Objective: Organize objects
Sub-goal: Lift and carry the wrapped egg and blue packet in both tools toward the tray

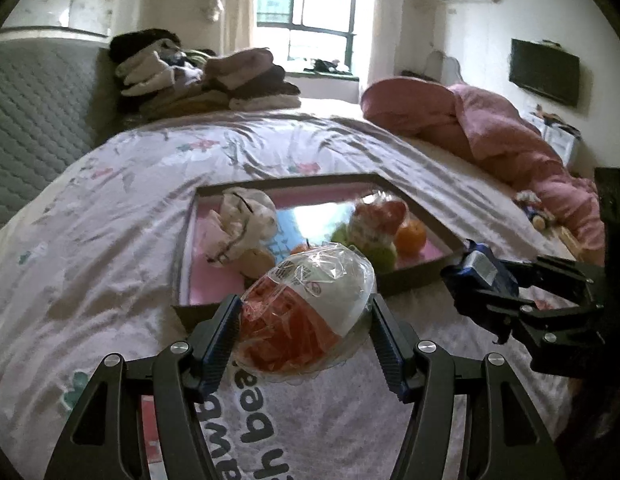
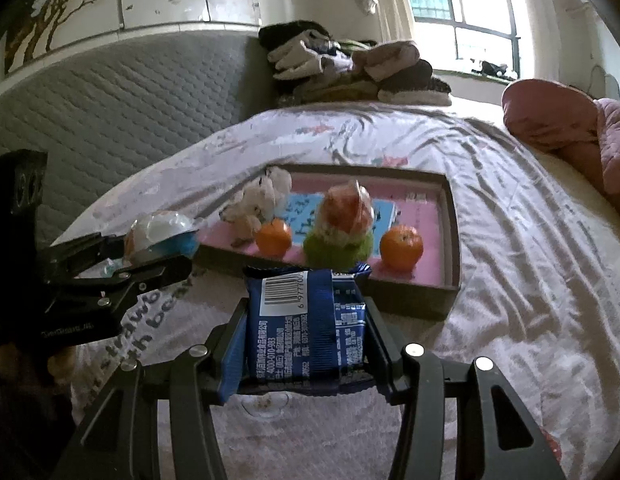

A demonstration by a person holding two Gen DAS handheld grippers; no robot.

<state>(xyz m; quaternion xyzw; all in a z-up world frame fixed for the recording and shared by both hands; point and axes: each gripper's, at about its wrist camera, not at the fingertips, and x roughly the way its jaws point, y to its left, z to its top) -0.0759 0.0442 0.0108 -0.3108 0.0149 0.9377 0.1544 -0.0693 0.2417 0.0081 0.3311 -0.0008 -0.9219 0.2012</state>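
Observation:
My left gripper (image 1: 305,320) is shut on a clear-wrapped orange and white snack (image 1: 305,312), held above the bed just before the tray (image 1: 197,312). It also shows in the right wrist view (image 2: 161,236). My right gripper (image 2: 305,336) is shut on a blue snack packet (image 2: 305,320), seen too in the left wrist view (image 1: 482,272), near the tray's front edge (image 2: 410,300). The pink-lined tray holds a white plush toy (image 2: 261,200), two oranges (image 2: 402,246), a green fruit (image 2: 336,248) and another wrapped snack (image 2: 348,208).
The tray lies on a floral bedsheet (image 1: 109,200). Folded clothes (image 1: 213,76) are piled at the head of the bed. A pink quilt (image 1: 490,128) lies along the right side. A grey padded headboard (image 2: 129,100) stands on the left.

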